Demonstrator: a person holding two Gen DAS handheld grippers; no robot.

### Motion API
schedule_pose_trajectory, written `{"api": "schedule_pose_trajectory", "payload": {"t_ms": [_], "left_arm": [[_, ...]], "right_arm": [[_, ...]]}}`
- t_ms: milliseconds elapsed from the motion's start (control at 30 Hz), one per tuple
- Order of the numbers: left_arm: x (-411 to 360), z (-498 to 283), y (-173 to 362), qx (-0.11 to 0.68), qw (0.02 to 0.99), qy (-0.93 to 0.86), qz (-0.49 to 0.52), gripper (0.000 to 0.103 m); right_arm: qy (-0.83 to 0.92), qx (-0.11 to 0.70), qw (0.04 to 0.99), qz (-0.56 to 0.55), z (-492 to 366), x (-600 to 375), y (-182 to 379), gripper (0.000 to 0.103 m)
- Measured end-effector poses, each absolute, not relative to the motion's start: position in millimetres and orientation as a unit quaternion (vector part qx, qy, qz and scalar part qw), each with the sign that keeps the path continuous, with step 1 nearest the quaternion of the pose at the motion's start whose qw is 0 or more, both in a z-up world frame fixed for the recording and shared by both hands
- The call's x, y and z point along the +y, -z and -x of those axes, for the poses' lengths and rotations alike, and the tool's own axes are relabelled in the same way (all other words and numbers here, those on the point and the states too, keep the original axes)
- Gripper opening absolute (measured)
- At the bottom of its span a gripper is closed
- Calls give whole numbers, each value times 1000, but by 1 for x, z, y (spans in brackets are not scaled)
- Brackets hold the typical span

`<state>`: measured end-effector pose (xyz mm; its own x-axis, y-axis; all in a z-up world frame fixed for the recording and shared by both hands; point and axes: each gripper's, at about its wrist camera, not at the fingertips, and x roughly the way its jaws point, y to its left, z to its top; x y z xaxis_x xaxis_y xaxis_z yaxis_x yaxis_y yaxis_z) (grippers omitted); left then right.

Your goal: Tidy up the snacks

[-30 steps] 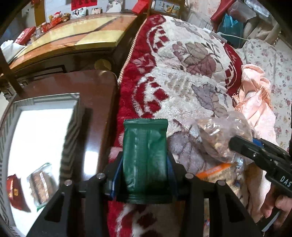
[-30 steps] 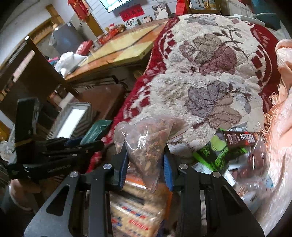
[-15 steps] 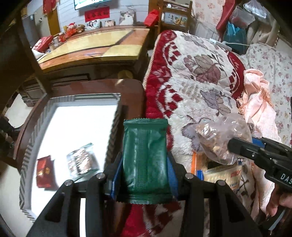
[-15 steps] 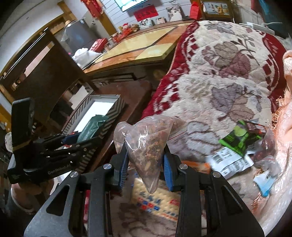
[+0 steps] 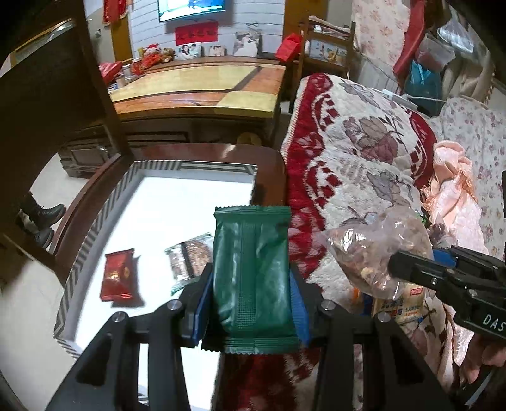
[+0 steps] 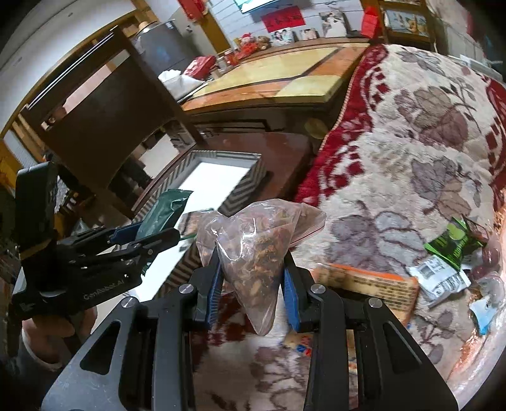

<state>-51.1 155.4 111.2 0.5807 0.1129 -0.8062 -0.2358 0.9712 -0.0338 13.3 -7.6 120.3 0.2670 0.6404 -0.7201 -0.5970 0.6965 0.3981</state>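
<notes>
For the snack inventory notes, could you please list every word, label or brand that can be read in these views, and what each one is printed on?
"DAS", cut off at the frame edge: on the body of the right gripper, in the left wrist view.
"GenRobot.AI": on the body of the left gripper, in the right wrist view.
Orange biscuit packet, red banner on the wall, red packet in the tray: print is there, too blurred to read.

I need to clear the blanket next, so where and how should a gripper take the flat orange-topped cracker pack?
Grip the orange-topped cracker pack across its short width near its exposed right end, coming from above. It lies flat on the blanket, so its long edges are the only pinchable sides. Its left end is hidden behind the right gripper holding the clear bag.
</notes>
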Motion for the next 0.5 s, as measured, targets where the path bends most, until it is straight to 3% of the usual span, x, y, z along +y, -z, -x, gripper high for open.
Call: {"api": "schedule_pose_trajectory", "payload": {"t_ms": [500], "left_arm": [[197,73,-109,443,881,-141,90,46]], "right_arm": [[-431,458,777,10,3,38,-132,32]]}}
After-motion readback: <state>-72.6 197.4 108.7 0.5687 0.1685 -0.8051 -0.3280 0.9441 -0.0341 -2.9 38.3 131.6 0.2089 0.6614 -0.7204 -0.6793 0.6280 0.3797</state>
